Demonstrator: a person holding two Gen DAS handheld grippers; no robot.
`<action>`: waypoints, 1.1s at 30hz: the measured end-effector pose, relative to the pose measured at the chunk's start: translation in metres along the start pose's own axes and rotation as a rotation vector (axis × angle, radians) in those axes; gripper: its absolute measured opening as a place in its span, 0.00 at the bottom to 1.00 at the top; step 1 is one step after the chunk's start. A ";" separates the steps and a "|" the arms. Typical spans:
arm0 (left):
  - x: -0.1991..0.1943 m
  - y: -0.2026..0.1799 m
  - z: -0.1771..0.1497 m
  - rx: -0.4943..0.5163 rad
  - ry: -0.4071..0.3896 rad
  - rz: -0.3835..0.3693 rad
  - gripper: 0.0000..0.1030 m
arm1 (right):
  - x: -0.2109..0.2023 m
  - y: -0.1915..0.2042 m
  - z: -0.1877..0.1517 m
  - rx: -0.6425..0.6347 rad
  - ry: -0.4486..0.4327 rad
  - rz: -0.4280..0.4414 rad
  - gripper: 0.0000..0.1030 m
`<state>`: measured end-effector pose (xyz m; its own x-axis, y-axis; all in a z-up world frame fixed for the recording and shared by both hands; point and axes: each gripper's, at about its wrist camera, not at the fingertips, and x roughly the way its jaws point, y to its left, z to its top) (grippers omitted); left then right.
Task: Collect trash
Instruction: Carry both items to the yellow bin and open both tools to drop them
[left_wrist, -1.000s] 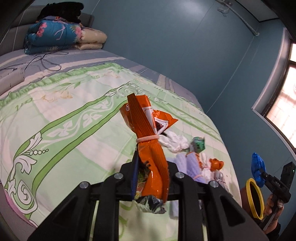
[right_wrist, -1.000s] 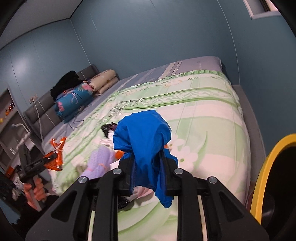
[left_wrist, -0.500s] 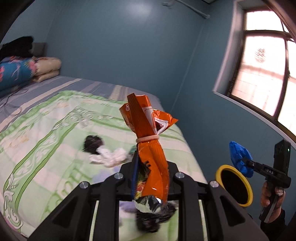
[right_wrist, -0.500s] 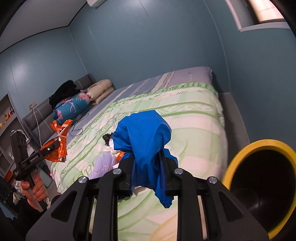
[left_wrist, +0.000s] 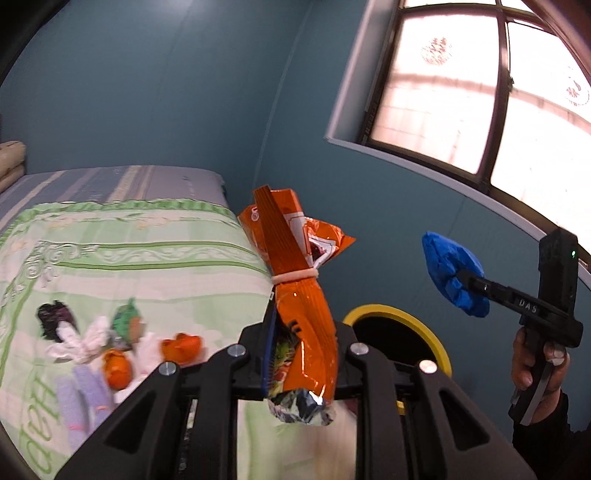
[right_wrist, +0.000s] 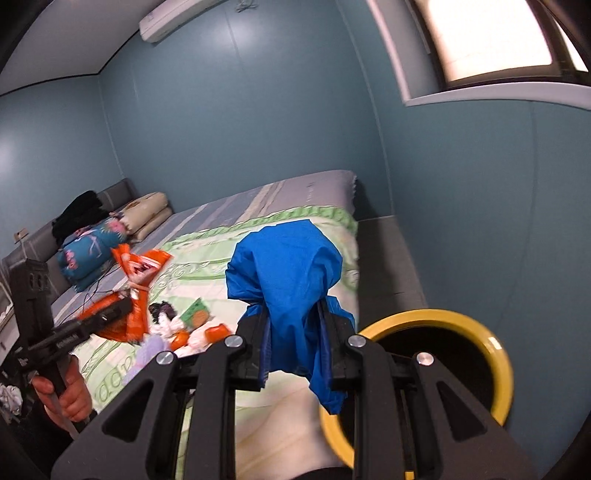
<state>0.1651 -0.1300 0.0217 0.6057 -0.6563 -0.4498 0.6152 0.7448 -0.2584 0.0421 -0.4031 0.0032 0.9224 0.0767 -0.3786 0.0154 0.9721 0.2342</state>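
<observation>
My left gripper (left_wrist: 301, 354) is shut on an orange snack bag (left_wrist: 295, 273) tied with a rubber band, held upright in the air. My right gripper (right_wrist: 293, 343) is shut on a crumpled blue plastic bag (right_wrist: 288, 273). A yellow-rimmed bin (right_wrist: 495, 350) stands on the floor just right of the right gripper; in the left wrist view the bin (left_wrist: 402, 317) lies behind the snack bag. The right gripper with the blue bag (left_wrist: 452, 273) shows at right, above the bin. The left gripper with the snack bag (right_wrist: 138, 291) shows at left.
A bed with a green patterned sheet (left_wrist: 129, 266) carries more litter: orange pieces (left_wrist: 181, 347), white tissue (left_wrist: 88, 339), a green wrapper (left_wrist: 127, 321), a black scrap (left_wrist: 55, 317), purple cloth (left_wrist: 85, 391). Folded bedding (right_wrist: 92, 251) lies at the headboard. Blue walls and a window (left_wrist: 480, 92) stand close.
Both grippers have swung right, away from the bed toward the yellow bin. The bin now fills more of both views. Both grips are unchanged.
</observation>
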 end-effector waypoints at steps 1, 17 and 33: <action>0.009 -0.008 0.000 0.009 0.011 -0.008 0.18 | -0.003 -0.004 0.002 -0.002 -0.006 -0.017 0.19; 0.141 -0.120 0.000 0.113 0.174 -0.176 0.18 | -0.040 -0.065 0.037 0.029 -0.044 -0.231 0.19; 0.188 -0.156 -0.003 0.087 0.240 -0.253 0.26 | -0.025 -0.099 0.048 0.089 -0.008 -0.297 0.28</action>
<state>0.1817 -0.3694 -0.0252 0.2992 -0.7643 -0.5713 0.7776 0.5423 -0.3182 0.0362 -0.5119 0.0328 0.8752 -0.2103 -0.4356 0.3187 0.9282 0.1922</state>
